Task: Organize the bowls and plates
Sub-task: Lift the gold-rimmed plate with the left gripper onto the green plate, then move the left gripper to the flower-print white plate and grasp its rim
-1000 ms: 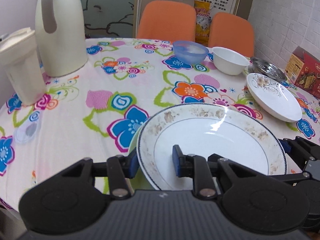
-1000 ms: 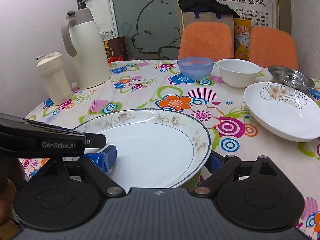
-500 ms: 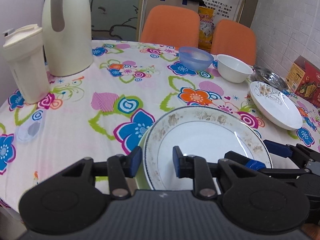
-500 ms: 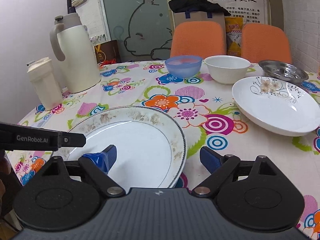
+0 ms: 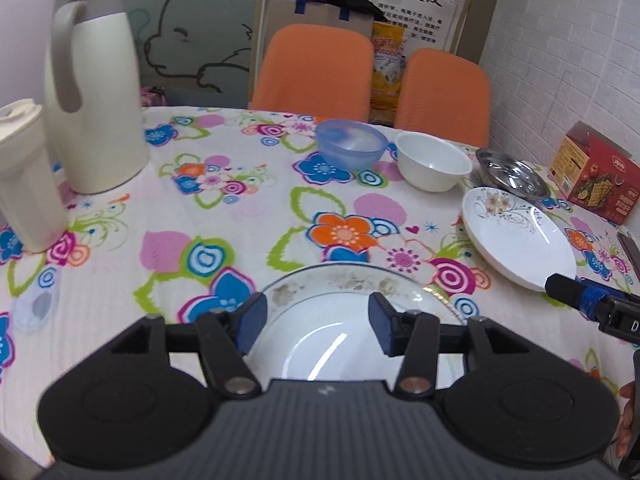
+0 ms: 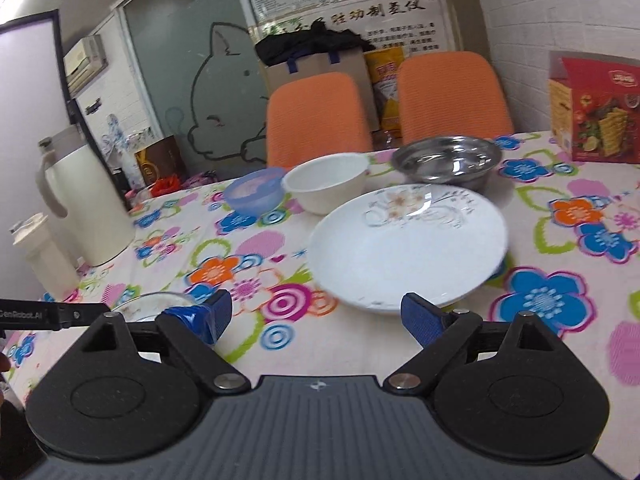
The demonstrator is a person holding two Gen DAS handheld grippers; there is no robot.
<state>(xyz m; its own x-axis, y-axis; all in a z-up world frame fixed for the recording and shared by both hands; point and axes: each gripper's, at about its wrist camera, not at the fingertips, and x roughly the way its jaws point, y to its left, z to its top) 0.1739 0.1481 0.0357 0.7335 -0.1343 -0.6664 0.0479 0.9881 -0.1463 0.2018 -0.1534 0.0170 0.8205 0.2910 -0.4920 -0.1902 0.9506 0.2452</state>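
Note:
A brown-rimmed plate (image 5: 352, 280) lies flat on the flowered tablecloth under my left gripper (image 5: 315, 322). The jaws are opening and stand apart above the plate, with neither pad pressing on it. My right gripper (image 6: 316, 318) is open and holds nothing, close to the near rim of a white floral plate (image 6: 408, 240). Behind that plate sit a blue plastic bowl (image 6: 254, 196), a white bowl (image 6: 326, 182) and a steel bowl (image 6: 448, 162). The brown-rimmed plate (image 6: 152, 306) shows small at the lower left of the right wrist view.
A cream thermos jug (image 5: 96, 108) and a lidded cream cup (image 5: 24, 176) stand at the table's left. A red carton (image 5: 596, 178) is at the right by the brick wall. Two orange chairs (image 5: 316, 72) stand behind the table.
My left gripper has let go of the brown-rimmed plate's rim, spread its jaws and lifted back. My right gripper has swung right, away from that plate and over to the white floral plate.

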